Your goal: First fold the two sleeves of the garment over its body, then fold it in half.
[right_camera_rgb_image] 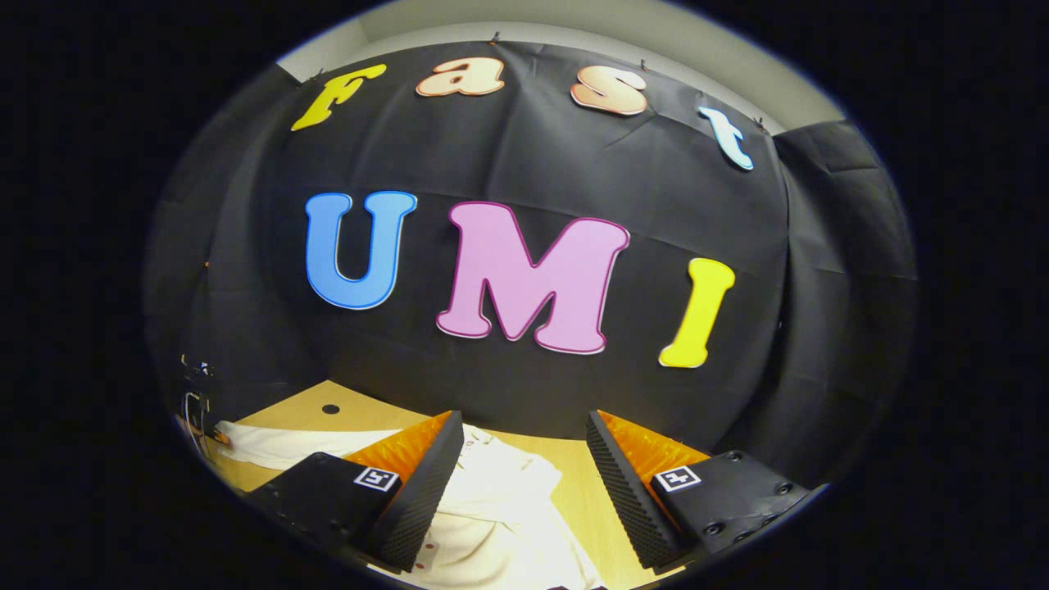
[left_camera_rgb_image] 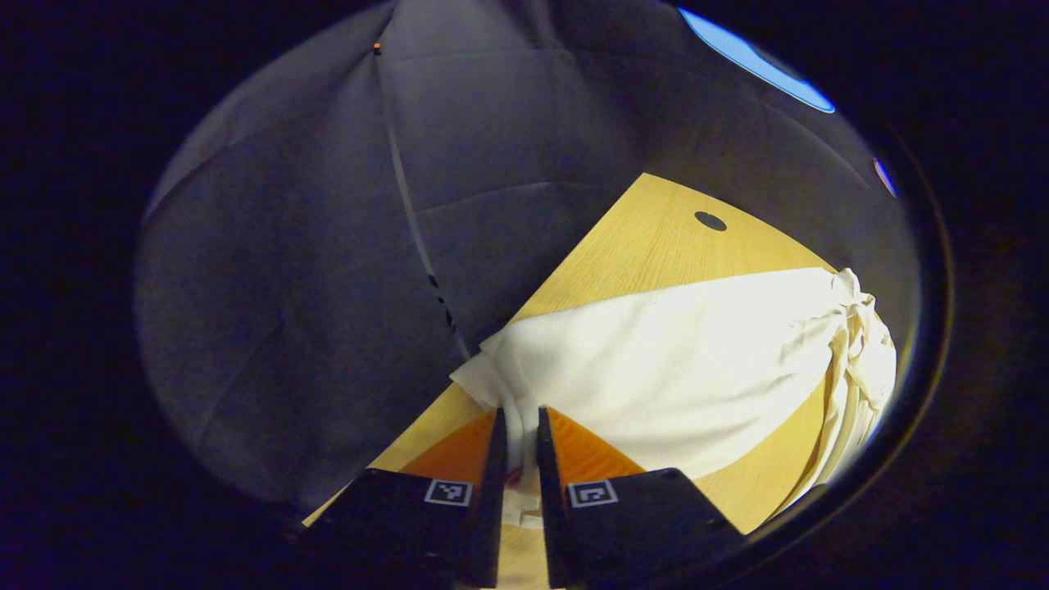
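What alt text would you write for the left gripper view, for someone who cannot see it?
The left tool has its two fingers nearly closed on a bunched edge of a white cloth garment, which stretches away across a light wooden table towards a crumpled end at the right. Dark cloth walls rise behind the table, which has a small round hole near its far corner.

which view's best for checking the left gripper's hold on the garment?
Left gripper view: the left gripper has its jaws nearly closed on a pinch of the white garment at its edge. Right gripper view shows the garment beneath the open right gripper.
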Motion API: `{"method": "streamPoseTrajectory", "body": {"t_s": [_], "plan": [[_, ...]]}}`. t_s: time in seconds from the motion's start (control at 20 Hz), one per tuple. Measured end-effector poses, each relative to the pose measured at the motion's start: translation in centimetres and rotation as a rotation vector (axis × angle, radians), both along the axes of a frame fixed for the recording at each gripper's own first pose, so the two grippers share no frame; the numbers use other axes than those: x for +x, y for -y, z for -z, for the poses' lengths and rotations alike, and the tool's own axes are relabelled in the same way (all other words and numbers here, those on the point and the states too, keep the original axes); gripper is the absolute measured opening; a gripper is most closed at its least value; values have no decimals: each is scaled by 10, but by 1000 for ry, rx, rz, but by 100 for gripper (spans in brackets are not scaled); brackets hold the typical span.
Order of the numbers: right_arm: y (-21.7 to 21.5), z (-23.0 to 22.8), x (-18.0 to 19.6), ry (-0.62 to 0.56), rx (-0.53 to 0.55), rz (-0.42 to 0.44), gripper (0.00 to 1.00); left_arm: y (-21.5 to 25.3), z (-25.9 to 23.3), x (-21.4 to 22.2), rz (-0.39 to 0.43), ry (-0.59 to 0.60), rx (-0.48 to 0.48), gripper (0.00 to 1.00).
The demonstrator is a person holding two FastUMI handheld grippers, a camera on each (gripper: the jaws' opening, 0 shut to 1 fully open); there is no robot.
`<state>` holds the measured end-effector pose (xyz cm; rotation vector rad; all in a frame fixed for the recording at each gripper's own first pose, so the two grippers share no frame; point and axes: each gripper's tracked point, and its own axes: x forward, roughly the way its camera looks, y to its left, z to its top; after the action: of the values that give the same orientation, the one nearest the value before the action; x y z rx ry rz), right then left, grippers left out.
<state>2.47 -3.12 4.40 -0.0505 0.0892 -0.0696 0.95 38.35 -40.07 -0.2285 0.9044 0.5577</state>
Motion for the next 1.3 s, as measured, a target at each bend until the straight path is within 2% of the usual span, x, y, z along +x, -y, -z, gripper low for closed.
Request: {"method": "streamPoseTrajectory", "body": {"t_s": [0.05,0.25,0.45,0.55,0.65,0.7,0.75,0.85,1.1,1.3], "plan": [[8,1,-5,-2,-4,20,96,0,-2,0,17,-13,8,10],[37,3,-19,-6,-8,88,97,14,-21,19,105,-1,24,6],[65,2,-23,-6,-15,140,97,57,-87,71,273,98,99,6],[77,6,-29,-17,-7,161,97,98,-121,101,351,169,98,3],[87,13,-36,-32,1,176,97,146,-158,132,426,244,85,6],[92,16,-39,-43,-3,182,97,170,-173,146,459,274,73,2],[97,20,-42,-52,-8,187,97,195,-186,159,491,300,56,6],[107,24,-43,-63,-11,197,97,246,-205,182,550,345,23,6],[128,37,-43,-78,21,200,96,368,-236,215,681,419,-78,6],[142,60,-36,-102,82,193,96,464,-232,225,786,411,-153,6]]}}
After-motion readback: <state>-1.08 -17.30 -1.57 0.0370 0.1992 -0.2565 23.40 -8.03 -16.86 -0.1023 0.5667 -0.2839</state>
